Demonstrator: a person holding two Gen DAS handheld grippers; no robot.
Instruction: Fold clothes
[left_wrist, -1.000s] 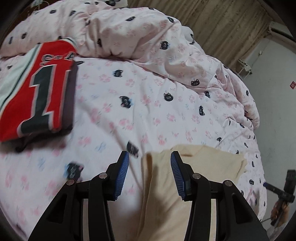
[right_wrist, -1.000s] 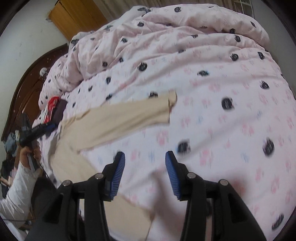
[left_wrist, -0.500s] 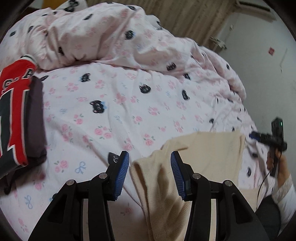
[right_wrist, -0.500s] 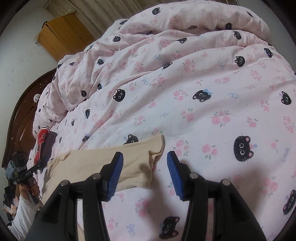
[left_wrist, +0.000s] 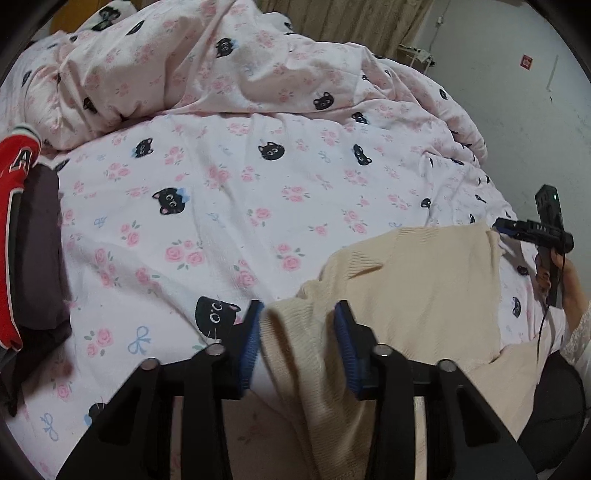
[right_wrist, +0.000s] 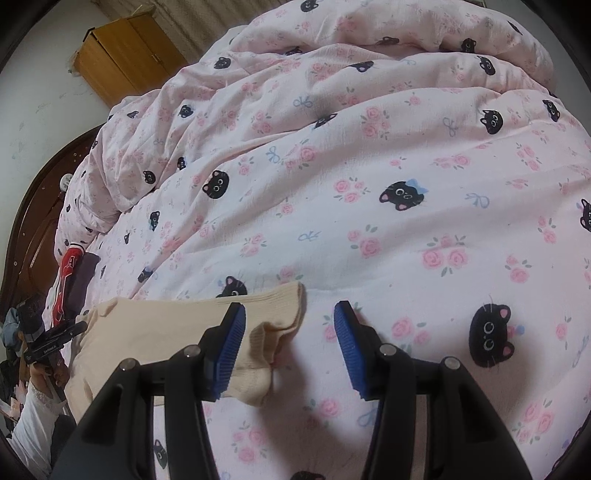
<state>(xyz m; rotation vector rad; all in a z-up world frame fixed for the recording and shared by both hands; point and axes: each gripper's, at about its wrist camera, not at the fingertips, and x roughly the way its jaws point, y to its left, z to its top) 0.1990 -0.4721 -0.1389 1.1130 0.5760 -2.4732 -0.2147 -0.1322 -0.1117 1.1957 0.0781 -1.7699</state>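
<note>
Two tools: both spread wide, neither clamped on anything.
Folded stack (left_wrist: 22, 240): red jersey over a dark garment, far left on the bed, well apart from the work; judged already done.
Left tool (left_wrist: 297, 332): pads apart, hovering low over the near corner of the cream sweater (left_wrist: 413, 291); cloth edge lying between the pads, just beside the left one, not pinched.
Cream sweater: flat on the pink cat-print duvet (left_wrist: 240, 206), near the bed's front edge; body spreading rightward and forward from the left tool, part of it draped toward the viewer under the tool.
Long axis: sleeve (right_wrist: 166, 328) running roughly left to right across the right wrist view, ribbed cuff (right_wrist: 277, 317) at its right end.
Right tool (right_wrist: 290, 334): pads apart; cuff sitting inside the gap, touching or nearly touching the left pad, bare duvet (right_wrist: 406, 240) under the right pad.
Nearer tool: right for the cuff, left for the body corner.
Coming move, as a guess: shift slightly left to centre the cuff, close, then carry the sleeve back along its own axis onto the body.
Risk: pinching duvet together with the thin knit.
Far right of left view: the other hand (left_wrist: 554, 273) holding its handle, beyond the sweater.
</note>
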